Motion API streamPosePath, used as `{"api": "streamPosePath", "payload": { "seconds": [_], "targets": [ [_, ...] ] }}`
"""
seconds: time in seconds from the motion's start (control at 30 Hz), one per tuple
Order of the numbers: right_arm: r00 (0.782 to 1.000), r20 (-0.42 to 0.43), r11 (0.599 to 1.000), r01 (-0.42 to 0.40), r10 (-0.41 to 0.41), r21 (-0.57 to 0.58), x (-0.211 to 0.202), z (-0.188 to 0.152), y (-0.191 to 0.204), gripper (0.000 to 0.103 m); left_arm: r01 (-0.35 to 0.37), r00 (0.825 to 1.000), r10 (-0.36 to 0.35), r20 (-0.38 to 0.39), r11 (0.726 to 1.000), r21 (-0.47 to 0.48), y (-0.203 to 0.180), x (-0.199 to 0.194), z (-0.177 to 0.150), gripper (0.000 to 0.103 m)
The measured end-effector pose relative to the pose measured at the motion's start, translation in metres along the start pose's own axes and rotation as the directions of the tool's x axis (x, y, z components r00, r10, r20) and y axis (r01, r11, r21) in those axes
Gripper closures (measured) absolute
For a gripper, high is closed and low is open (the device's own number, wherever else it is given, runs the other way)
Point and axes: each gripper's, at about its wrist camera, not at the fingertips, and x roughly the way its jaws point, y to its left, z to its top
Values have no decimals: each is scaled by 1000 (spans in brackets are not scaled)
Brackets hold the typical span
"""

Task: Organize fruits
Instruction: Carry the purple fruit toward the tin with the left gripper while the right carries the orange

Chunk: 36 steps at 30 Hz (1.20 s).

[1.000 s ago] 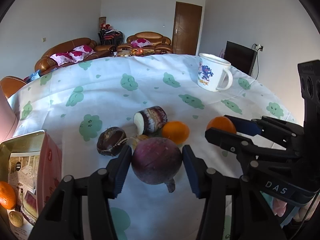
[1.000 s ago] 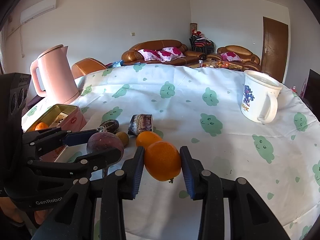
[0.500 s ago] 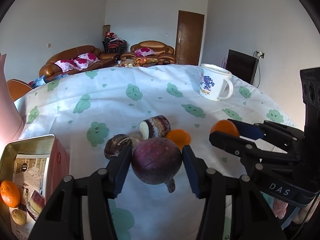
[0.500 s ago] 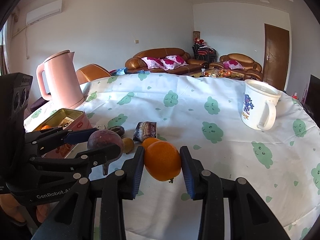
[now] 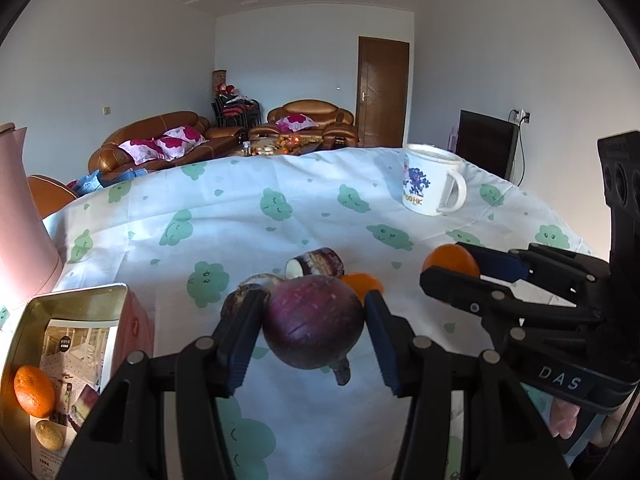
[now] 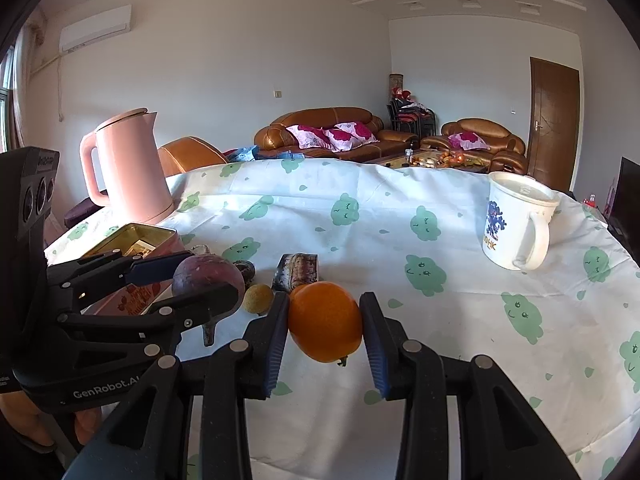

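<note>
My left gripper [image 5: 314, 328] is shut on a round dark purple fruit [image 5: 314, 322] and holds it above the tablecloth; it also shows in the right wrist view [image 6: 208, 278]. My right gripper [image 6: 325, 322] is shut on an orange [image 6: 325, 322], also lifted; the orange shows in the left wrist view [image 5: 452, 260]. An open pink tin [image 5: 132, 308] at the left holds a small orange [image 5: 34, 390] and a small brownish fruit [image 5: 49, 434]. On the cloth lie a cut purple piece [image 5: 316, 262], another orange [image 5: 362, 282], a dark fruit [image 5: 240, 300] and a small yellow-green fruit [image 6: 259, 298].
A white mug [image 6: 516, 226] stands at the right on the cloud-patterned tablecloth [image 6: 360, 216]. A pink kettle [image 6: 126, 168] stands at the far left behind the tin. Sofas and a door are beyond the table.
Both grippers have risen with their fruits still held; the table's fruits and the tin sit lower in both views.
</note>
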Motion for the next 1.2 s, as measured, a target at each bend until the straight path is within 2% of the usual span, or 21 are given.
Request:
{"api": "streamPosePath", "payload": {
  "seconds": [0.47,1.2],
  "targets": [
    [999,52,1000,-3,4,-16,-9,0,3,65,-27,997,25,70,1000,15,-3,-14,-1,49],
    [991,131,999,-1,6,-34,-24,-2,7,65,-50,989,49,140,999,9,-3,-27,-3,49]
  ]
}}
